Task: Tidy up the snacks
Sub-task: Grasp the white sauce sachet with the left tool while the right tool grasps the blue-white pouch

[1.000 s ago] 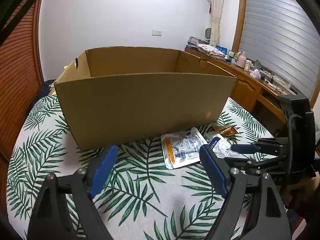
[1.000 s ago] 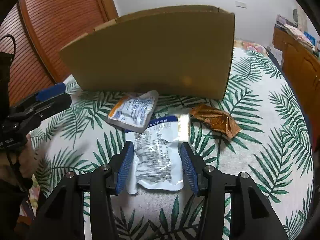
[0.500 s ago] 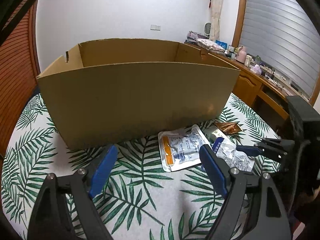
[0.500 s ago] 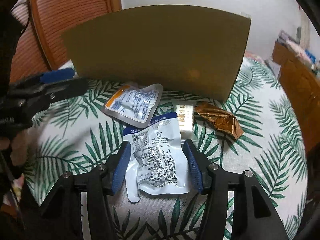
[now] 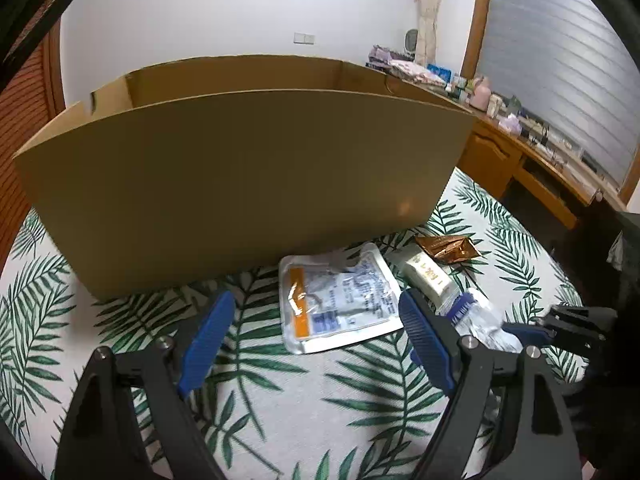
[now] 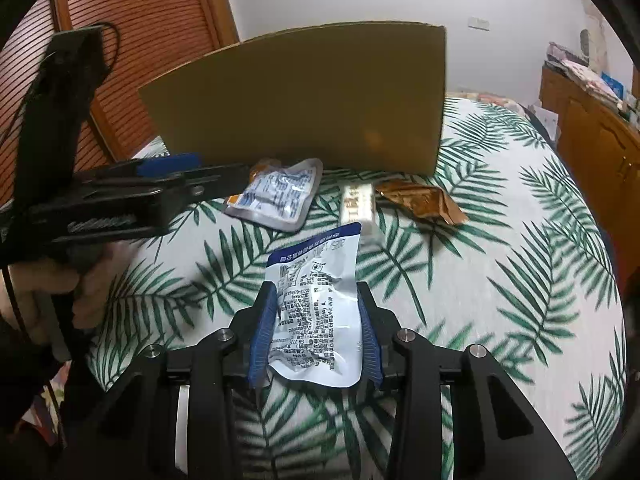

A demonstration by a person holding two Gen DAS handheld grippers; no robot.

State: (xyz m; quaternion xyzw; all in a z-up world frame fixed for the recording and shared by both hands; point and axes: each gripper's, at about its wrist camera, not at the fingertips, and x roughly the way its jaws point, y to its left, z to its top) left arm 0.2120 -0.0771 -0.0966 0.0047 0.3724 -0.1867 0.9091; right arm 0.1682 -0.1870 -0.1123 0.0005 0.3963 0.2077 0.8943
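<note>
Change: since half a second ago the right gripper (image 6: 316,330) has narrowed from straddling the blue-topped pouch (image 6: 316,304) to pinching it, and the pouch's top edge now stands up off the tablecloth (image 6: 500,280).
Right gripper: both blue pads press the pouch's side edges; the crumpled lower part sits between them.
Left gripper: (image 5: 316,340) wide open, nothing between its pads, hovering over the cloth in front of the cardboard box (image 5: 248,184).
Orange-striped pouch: (image 5: 340,304) flat on the cloth, just in front of the box's near wall, lying between the left gripper's fingers in the left wrist view.
White bar: (image 5: 428,276) on the cloth to the right of the orange-striped pouch, just beyond the blue-topped pouch.
Brown wrapper: (image 5: 446,246) crumpled, on the cloth near the box's right corner, just beside the white bar.
Cardboard box: top open, standing on the leaf-print cloth; its inside floor is hidden.
Background: a wooden desk (image 5: 532,168) with clutter along the right.
</note>
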